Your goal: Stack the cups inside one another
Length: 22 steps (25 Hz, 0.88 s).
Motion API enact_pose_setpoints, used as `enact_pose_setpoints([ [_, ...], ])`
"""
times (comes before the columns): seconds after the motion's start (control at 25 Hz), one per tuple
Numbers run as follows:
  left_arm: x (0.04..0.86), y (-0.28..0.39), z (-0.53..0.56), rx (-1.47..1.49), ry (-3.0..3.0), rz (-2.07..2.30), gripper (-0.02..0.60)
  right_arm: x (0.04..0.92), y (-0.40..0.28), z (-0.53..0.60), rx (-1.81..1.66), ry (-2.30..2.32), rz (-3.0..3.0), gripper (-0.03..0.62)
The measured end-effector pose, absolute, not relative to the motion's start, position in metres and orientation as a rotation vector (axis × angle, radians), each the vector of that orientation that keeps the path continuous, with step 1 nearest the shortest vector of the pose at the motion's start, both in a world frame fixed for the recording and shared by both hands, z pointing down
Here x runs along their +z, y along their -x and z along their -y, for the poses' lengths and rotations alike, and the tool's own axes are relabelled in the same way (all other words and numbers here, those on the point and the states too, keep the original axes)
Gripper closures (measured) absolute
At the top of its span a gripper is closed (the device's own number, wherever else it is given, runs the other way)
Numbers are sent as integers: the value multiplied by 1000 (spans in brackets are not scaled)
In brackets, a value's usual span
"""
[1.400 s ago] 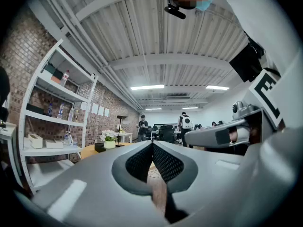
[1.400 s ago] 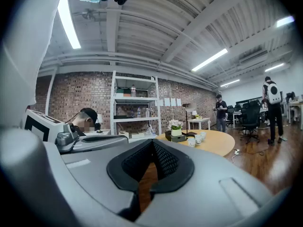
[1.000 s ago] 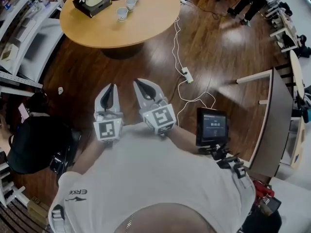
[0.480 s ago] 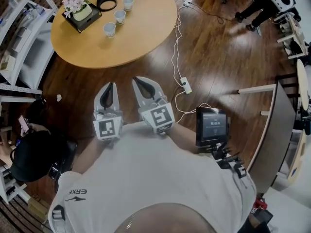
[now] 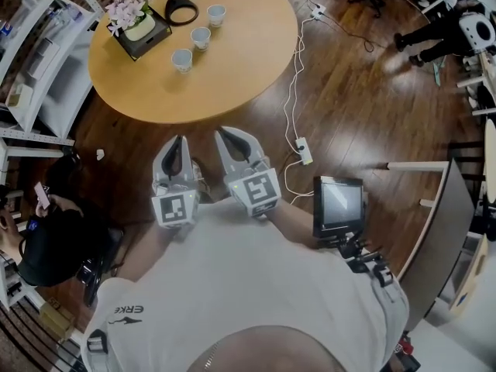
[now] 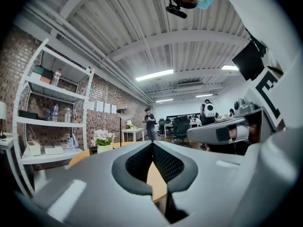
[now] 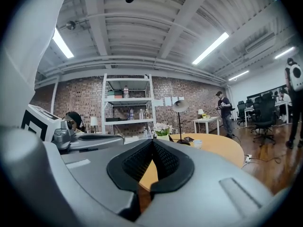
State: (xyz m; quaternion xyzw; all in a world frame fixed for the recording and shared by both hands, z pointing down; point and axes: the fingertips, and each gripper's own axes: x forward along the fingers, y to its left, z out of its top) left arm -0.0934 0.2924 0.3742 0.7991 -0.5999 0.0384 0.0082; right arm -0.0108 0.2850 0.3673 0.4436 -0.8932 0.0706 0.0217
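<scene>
My left gripper (image 5: 180, 139): jaws closed, nothing held. My right gripper (image 5: 220, 133): likewise. Three cups (image 5: 201, 37): standing separately in a row on the round table (image 5: 240, 60).

Only lettering I can actually read is "ERKE" (image 5: 126, 310), in dark print on the white shirt's sleeve (image 5: 108, 293) at near left, with a little swoosh logo beside it. The cubes on the left gripper (image 5: 180, 139) and right gripper (image 5: 219, 132) just carry black square marker patterns, no letters. The screen (image 5: 339, 203) at right and the wall sheets (image 6: 99, 106) far off are too small to read.
</scene>
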Motion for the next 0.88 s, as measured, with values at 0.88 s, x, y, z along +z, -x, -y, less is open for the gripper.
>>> enact_pose_setpoints([
  [0.88, 393, 167, -92, 91, -2597, 1658, 580, 382, 69, -95, 236, -1591, 2559, 580],
])
